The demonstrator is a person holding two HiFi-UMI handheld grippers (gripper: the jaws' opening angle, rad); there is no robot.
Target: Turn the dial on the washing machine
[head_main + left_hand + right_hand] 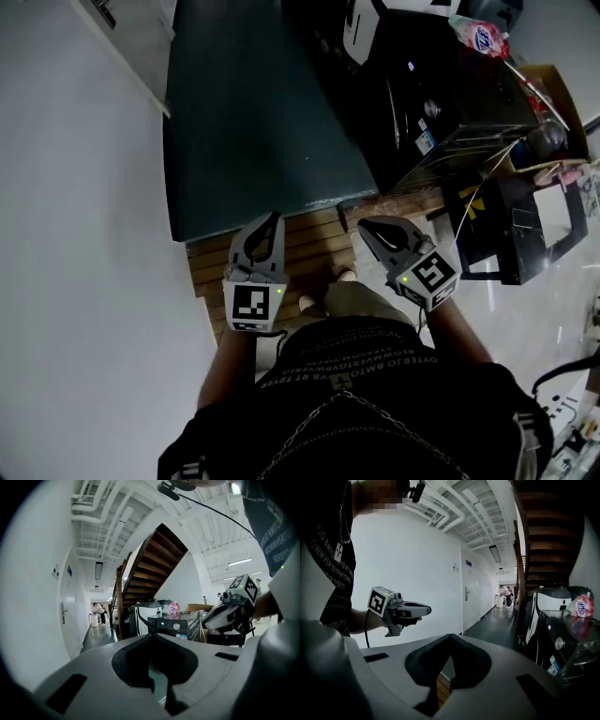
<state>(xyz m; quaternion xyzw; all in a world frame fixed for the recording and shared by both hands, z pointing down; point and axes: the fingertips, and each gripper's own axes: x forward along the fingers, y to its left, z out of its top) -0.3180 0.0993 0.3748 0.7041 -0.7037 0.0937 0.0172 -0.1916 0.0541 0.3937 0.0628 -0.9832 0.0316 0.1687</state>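
The black washing machine (441, 103) stands ahead to the right, with its round dial (431, 107) on the front panel. It also shows in the left gripper view, washing machine (176, 625) and dial (176, 626), and at the right edge of the right gripper view, washing machine (565, 644) and dial (559, 643). My left gripper (275, 218) and right gripper (363, 225) are held side by side in front of my body, well short of the machine. Both point forward, jaws together and nothing between them. The closed tips show at left gripper (152, 635) and right gripper (450, 635).
A dark floor (253, 112) runs ahead along a white wall (84, 187). A wooden step (314, 246) lies under the grippers. A staircase (150, 569) rises above the machine. A pink bag (480, 37) lies on the machine; a cardboard box (553, 103) and black stand (520, 234) are at the right.
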